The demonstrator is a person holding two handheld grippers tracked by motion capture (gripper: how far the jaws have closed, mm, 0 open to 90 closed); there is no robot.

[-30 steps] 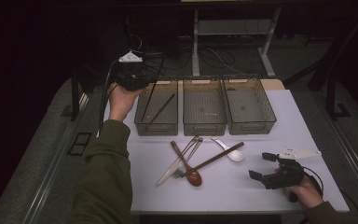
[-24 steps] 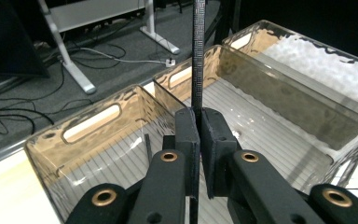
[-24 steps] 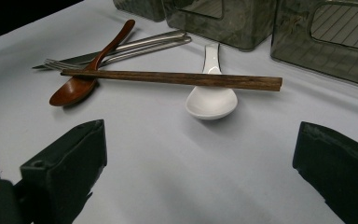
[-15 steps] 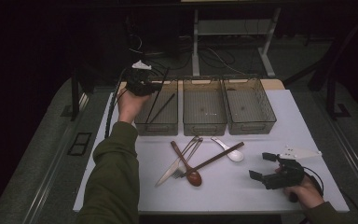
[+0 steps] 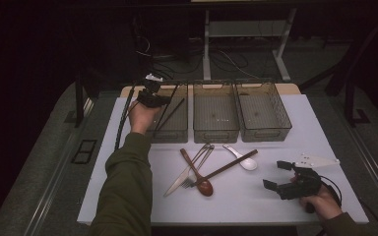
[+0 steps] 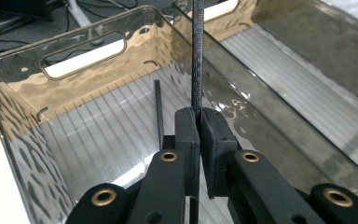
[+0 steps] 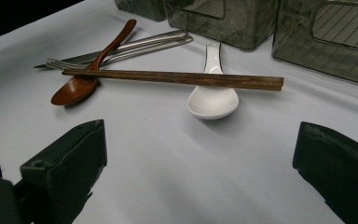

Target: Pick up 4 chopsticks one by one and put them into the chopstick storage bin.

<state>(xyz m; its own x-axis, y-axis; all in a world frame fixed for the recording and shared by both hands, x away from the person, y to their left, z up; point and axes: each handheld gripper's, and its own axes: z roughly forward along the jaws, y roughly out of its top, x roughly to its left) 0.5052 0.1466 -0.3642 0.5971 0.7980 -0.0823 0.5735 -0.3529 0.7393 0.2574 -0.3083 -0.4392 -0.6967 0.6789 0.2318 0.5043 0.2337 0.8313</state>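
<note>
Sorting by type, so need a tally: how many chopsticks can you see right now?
3. One black chopstick is clamped in the left gripper over the left bin, one black chopstick lies inside it, one wooden chopstick lies across the white spoon. More may be hidden.

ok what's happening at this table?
A person is sorting cutlery into three clear bins. The left tongs are shut on a dark chopstick over the left bin, where another dark chopstick already lies. The right tongs rest open on the table. A wooden chopstick, white spoon, wooden spoon, fork and knife lie unsorted.
</note>
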